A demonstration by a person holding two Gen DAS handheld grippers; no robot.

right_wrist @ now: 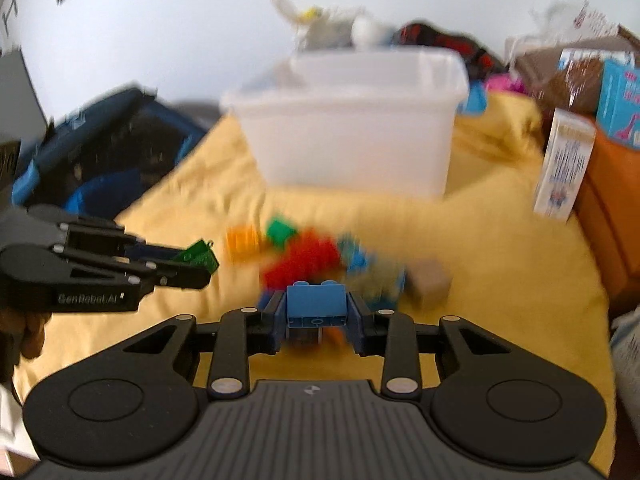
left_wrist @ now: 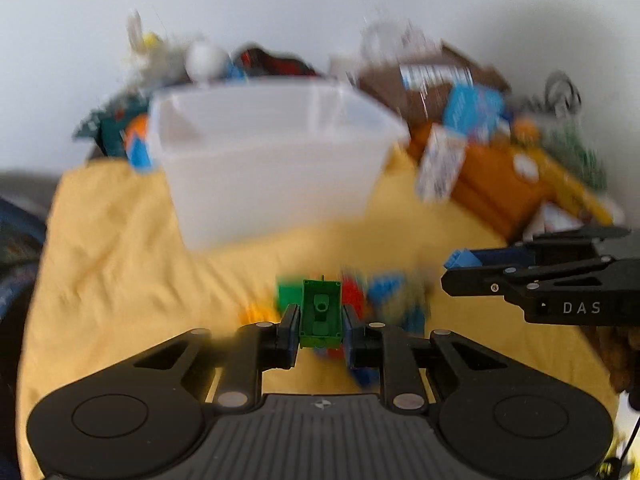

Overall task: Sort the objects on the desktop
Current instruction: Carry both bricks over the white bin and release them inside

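Observation:
My left gripper point(left_wrist: 320, 320) is shut on a green brick point(left_wrist: 321, 312), held above the yellow cloth point(left_wrist: 120, 260). It also shows in the right wrist view point(right_wrist: 192, 264) at the left, with the green brick point(right_wrist: 198, 256) in its tips. My right gripper point(right_wrist: 317, 312) is shut on a blue brick point(right_wrist: 316, 306). It shows in the left wrist view point(left_wrist: 460, 270) at the right, with the blue brick point(left_wrist: 464, 259). A blurred pile of coloured bricks point(right_wrist: 316, 256) lies on the cloth under both grippers. A translucent white bin point(left_wrist: 272, 152) stands beyond the pile.
Boxes and packets point(left_wrist: 480, 140) crowd the right of the cloth, with an orange box point(right_wrist: 612, 200) and a white carton point(right_wrist: 564, 168). A dark blue bag point(right_wrist: 100, 148) lies at the left. Clutter point(right_wrist: 360, 28) sits behind the bin against the wall.

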